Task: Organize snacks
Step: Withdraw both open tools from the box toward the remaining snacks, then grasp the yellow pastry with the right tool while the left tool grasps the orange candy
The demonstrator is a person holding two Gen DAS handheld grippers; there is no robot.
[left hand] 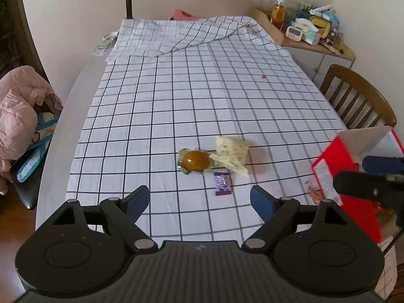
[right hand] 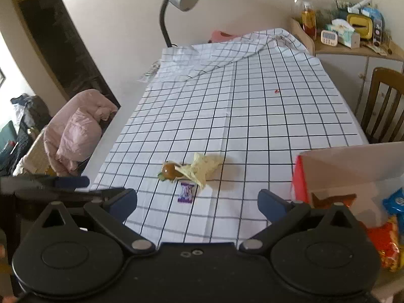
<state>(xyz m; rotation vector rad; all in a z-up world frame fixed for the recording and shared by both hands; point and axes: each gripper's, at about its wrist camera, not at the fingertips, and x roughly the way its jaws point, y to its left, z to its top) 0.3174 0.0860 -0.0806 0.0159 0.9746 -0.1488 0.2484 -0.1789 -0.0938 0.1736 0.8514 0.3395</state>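
Observation:
A brown egg-shaped snack (left hand: 196, 160) in clear wrap, a pale yellow-green packet (left hand: 231, 152) and a small purple candy (left hand: 222, 183) lie together on the checked tablecloth (left hand: 176, 96). My left gripper (left hand: 199, 202) is open and empty just in front of them. A red open box (left hand: 353, 176) stands at the right. In the right wrist view the egg snack (right hand: 169, 170), pale packet (right hand: 202, 166) and purple candy (right hand: 186, 193) lie ahead of my open, empty right gripper (right hand: 197, 203). The red box (right hand: 328, 176) holds blue and orange-red packets (right hand: 388, 229).
A wooden chair (left hand: 358, 96) stands at the table's right side. A shelf with bottles and boxes (left hand: 308, 27) is at the back right. A desk lamp (right hand: 176, 0) stands at the far end. A pink jacket on a chair (left hand: 20, 116) is at the left.

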